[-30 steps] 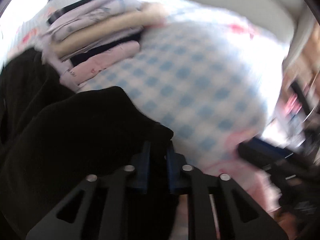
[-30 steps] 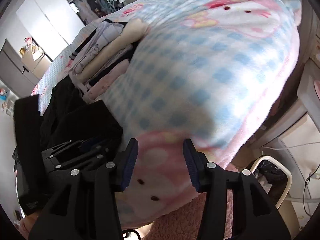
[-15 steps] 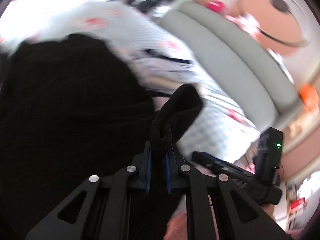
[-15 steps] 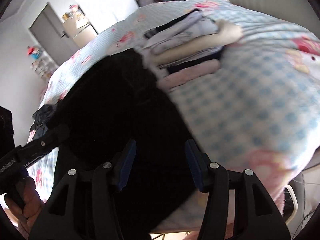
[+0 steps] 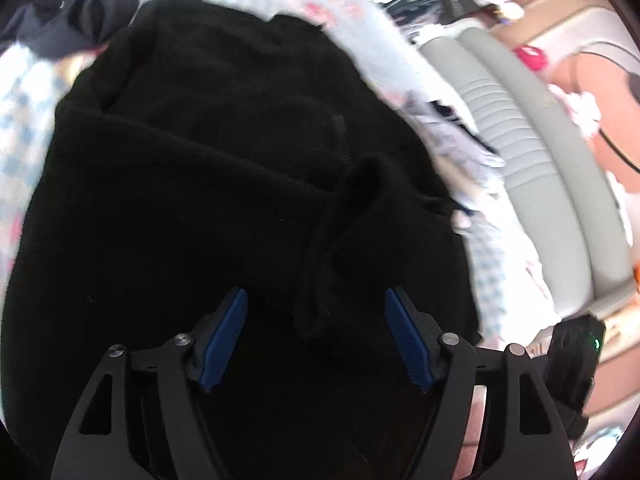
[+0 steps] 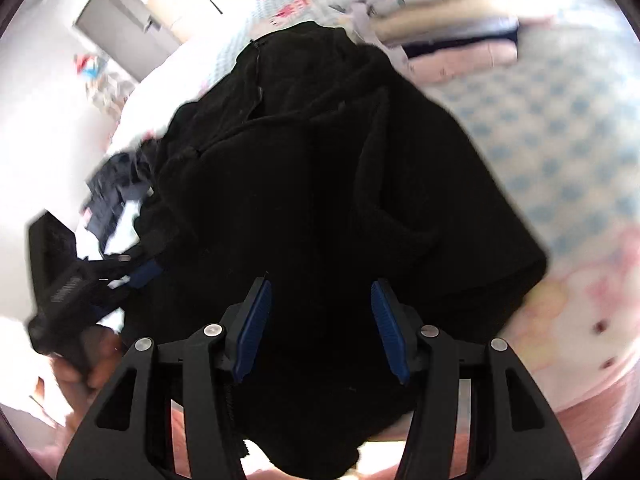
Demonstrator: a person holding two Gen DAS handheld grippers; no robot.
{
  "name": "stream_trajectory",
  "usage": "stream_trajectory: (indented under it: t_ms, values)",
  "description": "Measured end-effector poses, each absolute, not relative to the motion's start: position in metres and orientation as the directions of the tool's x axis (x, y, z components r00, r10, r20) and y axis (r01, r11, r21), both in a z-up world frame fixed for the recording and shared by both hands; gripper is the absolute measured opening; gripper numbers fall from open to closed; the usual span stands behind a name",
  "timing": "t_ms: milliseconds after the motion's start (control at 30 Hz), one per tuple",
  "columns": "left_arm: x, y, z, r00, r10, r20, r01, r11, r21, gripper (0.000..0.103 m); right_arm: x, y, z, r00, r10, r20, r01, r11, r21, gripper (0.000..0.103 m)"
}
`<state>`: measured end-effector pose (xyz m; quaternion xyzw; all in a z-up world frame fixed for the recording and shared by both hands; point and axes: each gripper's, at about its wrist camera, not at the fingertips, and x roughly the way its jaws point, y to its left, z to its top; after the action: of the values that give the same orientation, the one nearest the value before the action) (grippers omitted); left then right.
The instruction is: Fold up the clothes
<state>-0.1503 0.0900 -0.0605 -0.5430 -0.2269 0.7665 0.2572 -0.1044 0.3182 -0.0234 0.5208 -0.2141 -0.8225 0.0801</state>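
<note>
Black garment (image 5: 208, 184) lies bunched on the checked blanket (image 6: 560, 128); left gripper (image 5: 316, 340) jaws are opening wide, a cuff fold between them but untouched by the pads. Right gripper (image 6: 320, 328) hangs parted over the same cloth, gripping nothing. Folded clothes stack (image 6: 440, 20) sits beyond.

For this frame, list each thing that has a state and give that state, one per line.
left gripper: jaws opening, pads clear of the cloth fold between them
right gripper: open, over the garment, gripping nothing
black garment: partly folded, rumpled, lying on the bed
stack of clothes: folded, piled beyond the garment
checked blanket: spread over the bed
</note>
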Motion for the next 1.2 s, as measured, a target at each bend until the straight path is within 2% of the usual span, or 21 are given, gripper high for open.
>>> stream_trajectory:
  t_ms: [33, 67, 100, 133, 167, 333, 467, 533, 600, 633, 733, 800, 833, 933, 1067, 1200]
  values:
    - [-0.151, 0.094, -0.059, -0.277, 0.651, -0.706, -0.160, -0.756, -0.635, 0.072, -0.105, 0.317, -0.027, -0.443, -0.358, -0.822, -0.101, -0.891, 0.443, 0.053]
    - [-0.151, 0.097, -0.056, -0.285, 0.660, -0.695, -0.182, -0.749, -0.637, 0.062, -0.105, 0.316, -0.027, -0.444, -0.348, -0.826, -0.102, -0.896, 0.433, 0.053]
    - [-0.150, 0.101, -0.051, -0.308, 0.637, -0.707, -0.197, -0.769, -0.608, 0.035, -0.106, 0.314, -0.028, -0.445, -0.339, -0.829, -0.102, -0.900, 0.423, 0.053]
    - [-0.148, 0.104, -0.046, -0.337, 0.597, -0.728, -0.207, -0.802, -0.561, 0.021, -0.106, 0.312, -0.029, -0.446, -0.329, -0.833, -0.103, -0.905, 0.413, 0.053]
    - [-0.146, 0.106, -0.042, -0.353, 0.569, -0.743, -0.205, -0.822, -0.532, 0.011, -0.105, 0.311, -0.029, -0.447, -0.322, -0.835, -0.104, -0.908, 0.406, 0.053]
    - [-0.123, 0.076, 0.001, -0.445, 0.603, -0.662, -0.203, -0.788, -0.581, 0.011, -0.099, 0.313, -0.020, -0.471, -0.297, -0.831, -0.116, -0.913, 0.392, 0.053]
    - [-0.098, 0.038, 0.019, -0.493, 0.571, -0.656, -0.196, -0.808, -0.555, 0.011, -0.098, 0.304, -0.006, -0.518, -0.324, -0.792, -0.095, -0.898, 0.429, 0.057]
    - [-0.098, 0.027, 0.002, -0.471, 0.549, -0.691, -0.180, -0.826, -0.534, 0.013, -0.102, 0.293, -0.009, -0.510, -0.309, -0.803, -0.078, -0.913, 0.401, 0.059]
    - [-0.101, 0.013, -0.041, -0.354, 0.476, -0.805, -0.140, -0.878, -0.457, 0.016, -0.106, 0.282, -0.016, -0.489, -0.300, -0.819, -0.065, -0.924, 0.378, 0.059]
    - [-0.101, 0.005, -0.061, -0.290, 0.452, -0.844, -0.110, -0.891, -0.440, 0.014, -0.106, 0.279, -0.023, -0.479, -0.301, -0.825, -0.069, -0.924, 0.377, 0.059]
    - [-0.084, -0.029, -0.071, -0.315, 0.582, -0.750, -0.041, -0.797, -0.602, 0.015, -0.105, 0.268, -0.042, -0.447, -0.312, -0.838, -0.133, -0.904, 0.407, 0.060]
    - [-0.078, -0.038, -0.059, -0.373, 0.577, -0.726, -0.058, -0.796, -0.603, 0.037, -0.103, 0.254, -0.040, -0.446, -0.327, -0.833, -0.090, -0.910, 0.405, 0.060]
    - [-0.075, -0.041, -0.052, -0.404, 0.567, -0.718, -0.069, -0.802, -0.594, 0.041, -0.102, 0.247, -0.037, -0.450, -0.321, -0.833, -0.064, -0.919, 0.388, 0.060]
    - [-0.070, -0.047, -0.042, -0.444, 0.538, -0.716, -0.090, -0.822, -0.562, 0.041, -0.104, 0.229, -0.030, -0.469, -0.280, -0.838, -0.008, -0.947, 0.322, 0.063]
    - [-0.067, -0.035, -0.038, -0.441, 0.579, -0.686, -0.164, -0.803, -0.573, 0.040, -0.107, 0.227, -0.041, -0.448, -0.268, -0.853, -0.025, -0.950, 0.311, 0.064]
    - [-0.072, -0.004, -0.035, -0.427, 0.564, -0.706, -0.247, -0.824, -0.509, 0.040, -0.100, 0.240, -0.041, -0.469, -0.207, -0.859, -0.073, -0.960, 0.271, 0.062]
